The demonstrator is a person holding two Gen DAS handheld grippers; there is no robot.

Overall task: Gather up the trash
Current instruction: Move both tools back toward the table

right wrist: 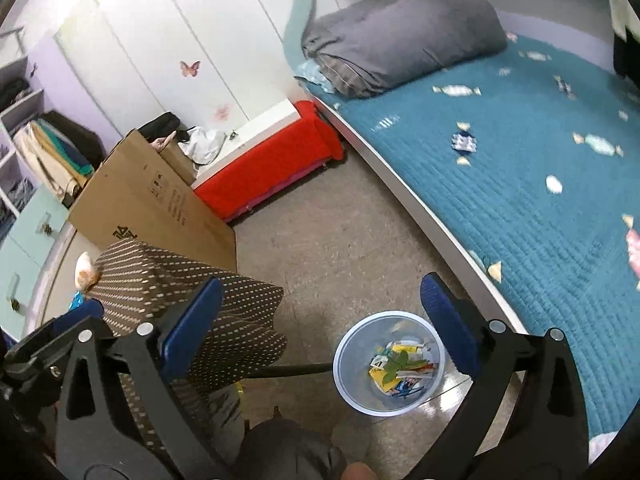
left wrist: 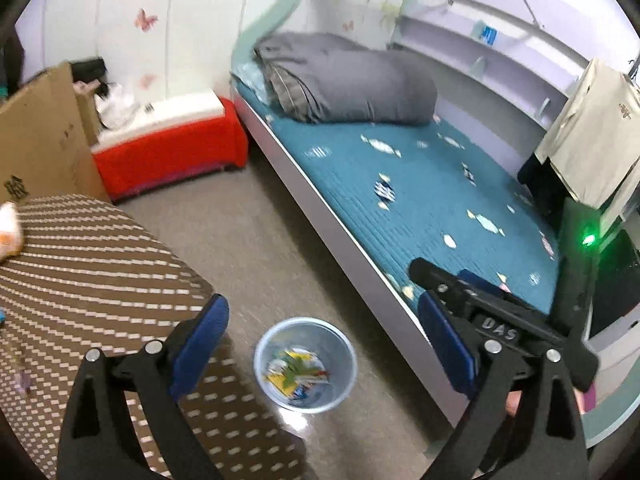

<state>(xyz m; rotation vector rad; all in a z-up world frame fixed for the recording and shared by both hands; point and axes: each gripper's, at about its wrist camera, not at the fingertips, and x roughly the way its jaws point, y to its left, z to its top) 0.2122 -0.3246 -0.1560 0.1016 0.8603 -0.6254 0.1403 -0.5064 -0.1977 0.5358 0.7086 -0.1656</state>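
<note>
A pale blue trash bin [left wrist: 305, 364] stands on the floor between the table and the bed; it holds several colourful wrappers and a green leaf. It also shows in the right wrist view [right wrist: 389, 362]. My left gripper [left wrist: 320, 344] is open and empty, high above the bin. My right gripper [right wrist: 320, 328] is open and empty, also above the floor by the bin; it appears in the left wrist view [left wrist: 452, 292] over the bed edge. A crumpled orange-white item [left wrist: 10, 232] lies on the brown patterned table [left wrist: 92, 264].
A bed with a teal quilt [right wrist: 520, 160] and folded grey duvet [left wrist: 348, 80] runs along the right. A red-covered box [right wrist: 272, 168] and a cardboard box [right wrist: 148, 200] stand near the wall. Clothes hang at the right [left wrist: 592, 128]. Shelves with clothing stand at the left [right wrist: 32, 140].
</note>
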